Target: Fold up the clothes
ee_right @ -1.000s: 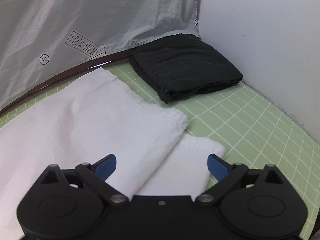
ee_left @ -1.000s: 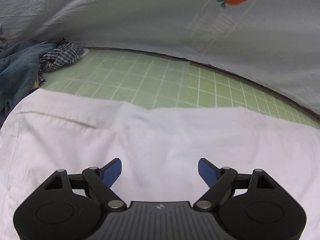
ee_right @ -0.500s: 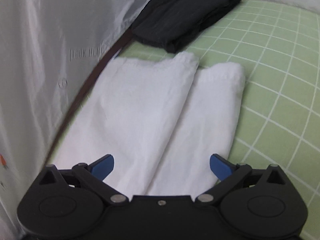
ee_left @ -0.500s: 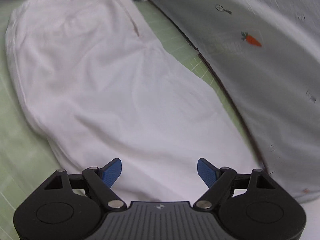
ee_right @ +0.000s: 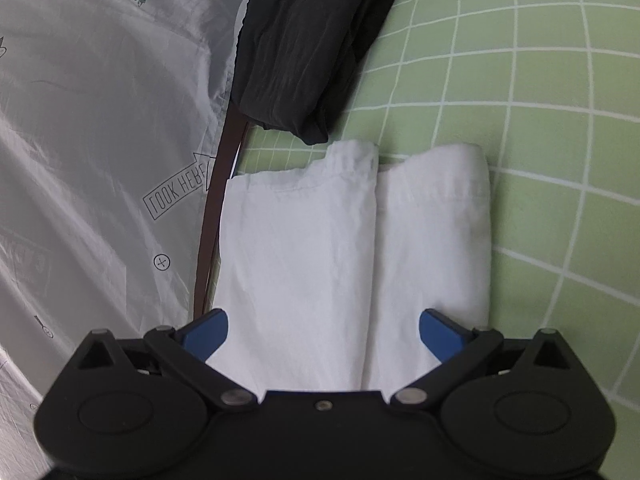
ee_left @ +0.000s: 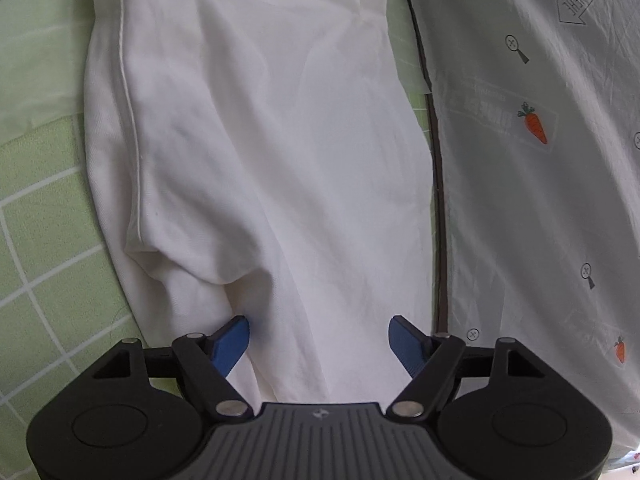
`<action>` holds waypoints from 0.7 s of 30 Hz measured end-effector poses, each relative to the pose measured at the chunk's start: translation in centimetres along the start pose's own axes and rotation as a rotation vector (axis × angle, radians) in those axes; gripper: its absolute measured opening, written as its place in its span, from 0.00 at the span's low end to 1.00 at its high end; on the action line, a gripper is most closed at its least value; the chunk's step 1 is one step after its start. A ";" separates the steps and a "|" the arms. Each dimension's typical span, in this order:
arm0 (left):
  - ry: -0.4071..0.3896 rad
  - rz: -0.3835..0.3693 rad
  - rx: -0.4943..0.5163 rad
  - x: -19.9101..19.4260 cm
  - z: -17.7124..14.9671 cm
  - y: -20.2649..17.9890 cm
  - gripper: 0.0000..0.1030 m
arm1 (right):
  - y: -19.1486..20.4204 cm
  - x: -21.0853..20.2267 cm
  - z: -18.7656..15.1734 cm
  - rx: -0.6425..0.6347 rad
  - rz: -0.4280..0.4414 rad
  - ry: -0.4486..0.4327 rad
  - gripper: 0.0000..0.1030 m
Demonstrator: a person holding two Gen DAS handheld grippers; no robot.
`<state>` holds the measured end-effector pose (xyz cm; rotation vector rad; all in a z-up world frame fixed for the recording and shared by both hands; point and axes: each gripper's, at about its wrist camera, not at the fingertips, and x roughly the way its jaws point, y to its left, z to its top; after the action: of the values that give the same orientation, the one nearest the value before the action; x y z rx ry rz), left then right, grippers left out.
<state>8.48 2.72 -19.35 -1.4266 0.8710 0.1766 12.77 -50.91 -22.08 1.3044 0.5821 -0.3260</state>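
White trousers (ee_left: 260, 140) lie flat on the green grid mat (ee_left: 48, 264), folded lengthwise. In the left wrist view my left gripper (ee_left: 320, 334) is open, low over the cloth near a fold. In the right wrist view the two leg ends (ee_right: 352, 232) lie side by side, hems pointing away. My right gripper (ee_right: 324, 330) is open just above the legs, holding nothing.
A folded black garment (ee_right: 304, 48) lies on the mat (ee_right: 540, 120) just beyond the leg hems. A grey printed sheet (ee_right: 100, 120) hangs along the mat's brown edge (ee_right: 208, 236); it also shows in the left wrist view (ee_left: 540, 200).
Both grippers have swung round to look along the trousers and dropped closer to the cloth. Both stayed open.
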 end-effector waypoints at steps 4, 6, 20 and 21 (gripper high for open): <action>-0.041 0.056 0.006 0.3 0.6 -0.3 0.74 | 0.0 1.6 1.0 -0.013 -0.002 -0.014 1.00; -0.064 0.073 0.010 0.1 1.2 -0.3 0.74 | 0.2 2.4 1.6 -0.035 -0.004 -0.018 1.00; -0.166 0.041 -0.051 -0.8 2.3 -0.9 0.53 | 2.0 3.9 1.3 -0.222 -0.066 -0.041 0.46; -0.166 0.033 -0.052 -0.6 2.5 -0.8 0.53 | 1.8 4.0 1.3 -0.215 -0.066 -0.036 0.46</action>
<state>9.63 5.00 -18.58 -1.4245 0.7580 0.3405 17.33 -51.32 -22.71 1.0720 0.6133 -0.3314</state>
